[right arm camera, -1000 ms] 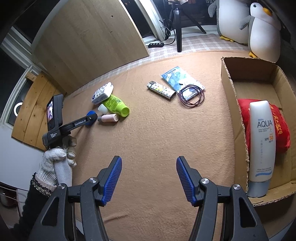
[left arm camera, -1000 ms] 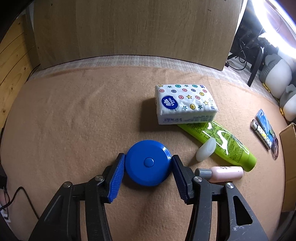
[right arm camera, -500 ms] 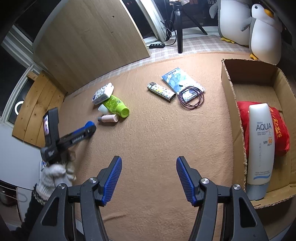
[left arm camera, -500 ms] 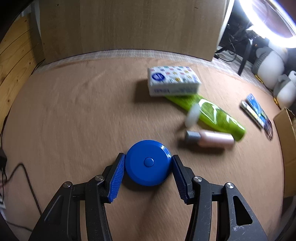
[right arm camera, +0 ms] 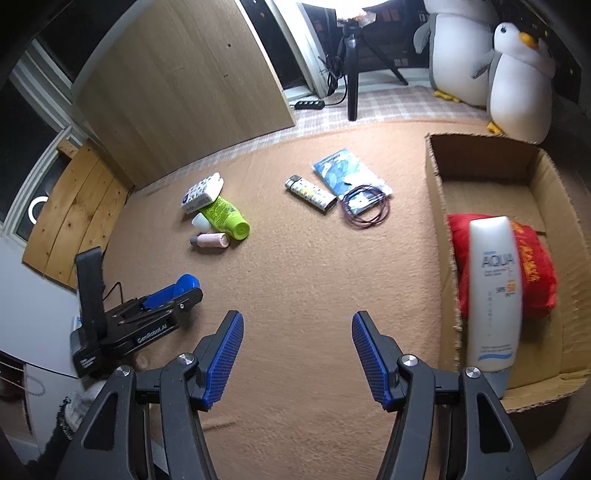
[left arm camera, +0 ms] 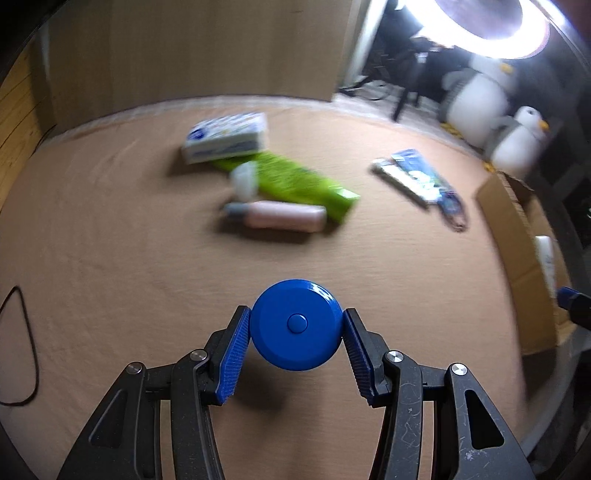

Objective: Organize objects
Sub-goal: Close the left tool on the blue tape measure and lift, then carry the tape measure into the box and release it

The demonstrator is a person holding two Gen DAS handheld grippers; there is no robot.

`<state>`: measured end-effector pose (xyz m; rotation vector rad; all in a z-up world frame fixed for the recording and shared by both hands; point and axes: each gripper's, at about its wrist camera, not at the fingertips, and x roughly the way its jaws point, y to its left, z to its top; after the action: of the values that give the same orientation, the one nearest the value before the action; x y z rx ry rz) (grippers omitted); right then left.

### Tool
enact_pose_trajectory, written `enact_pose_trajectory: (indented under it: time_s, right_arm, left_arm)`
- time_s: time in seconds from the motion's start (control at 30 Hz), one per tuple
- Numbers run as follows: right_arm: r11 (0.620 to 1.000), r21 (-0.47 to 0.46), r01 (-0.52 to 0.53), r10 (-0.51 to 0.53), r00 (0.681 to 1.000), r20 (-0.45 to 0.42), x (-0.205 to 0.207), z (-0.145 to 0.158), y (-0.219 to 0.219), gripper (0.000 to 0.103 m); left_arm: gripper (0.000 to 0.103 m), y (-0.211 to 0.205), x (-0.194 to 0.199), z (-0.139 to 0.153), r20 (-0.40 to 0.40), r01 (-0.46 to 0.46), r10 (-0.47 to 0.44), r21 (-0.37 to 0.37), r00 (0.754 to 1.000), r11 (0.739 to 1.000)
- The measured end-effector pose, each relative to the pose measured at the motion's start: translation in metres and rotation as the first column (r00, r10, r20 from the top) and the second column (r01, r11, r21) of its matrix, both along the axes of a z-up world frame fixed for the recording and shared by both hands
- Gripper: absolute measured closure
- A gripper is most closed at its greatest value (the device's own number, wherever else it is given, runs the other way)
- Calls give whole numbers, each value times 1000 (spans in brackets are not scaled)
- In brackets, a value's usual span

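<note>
My left gripper (left arm camera: 295, 326) is shut on a round blue disc case (left arm camera: 295, 325), carried above the tan carpet; the right wrist view shows it low at the left, the disc (right arm camera: 187, 283) in the left gripper (right arm camera: 184, 291). My right gripper (right arm camera: 297, 343) stands open over bare carpet, nothing between its fingers. On the carpet lie a tissue pack (right arm camera: 203, 192), a green tube (right arm camera: 225, 218), a white cap (right arm camera: 199, 221), a pink bottle (right arm camera: 210, 240), a lighter (right arm camera: 310, 192), a blue packet (right arm camera: 347, 173) and a cord loop (right arm camera: 365, 206). A cardboard box (right arm camera: 439, 206) at the right holds a red pouch (right arm camera: 535, 258) and a white sunscreen tube (right arm camera: 493, 288).
Two plush penguins (right arm camera: 517, 74) sit behind the box. A wooden board (right arm camera: 184, 88) leans at the back, a tripod (right arm camera: 352, 74) beside it. A black cable (left arm camera: 18, 347) lies at the carpet's left edge. A ring light (left arm camera: 480, 22) glares at the top right.
My left gripper has carried the blue disc away from the tissue pack and bottles, toward the near side and rightward; those items now look farther off. The right gripper has stayed put.
</note>
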<state>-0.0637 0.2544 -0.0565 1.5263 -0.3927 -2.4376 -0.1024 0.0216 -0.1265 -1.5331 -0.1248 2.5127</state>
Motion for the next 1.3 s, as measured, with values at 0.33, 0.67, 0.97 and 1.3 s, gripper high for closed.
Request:
enact_pose_trajectory:
  time_s: [0.33,0.67,0.97,1.3]
  right_arm:
    - [990,120,71,-60,994,-89,26,21,32,46]
    - [964,158,211,-196,975,-107,56,24,96,45]
    - [933,162,321,-310,946,-92,87,18,152,45]
    - [896,169,410,-401,912,-83,111,15,197,45]
  left_arm:
    - [49,91,5,54,-83,171,-165,63,983,983]
    - [49,198,15,79,-123,349,-337,94,934,933]
    - [49,286,27,75,-115,463,-452,104,885,880]
    - [49,339,39,63,-87,524,-517,108,851,845]
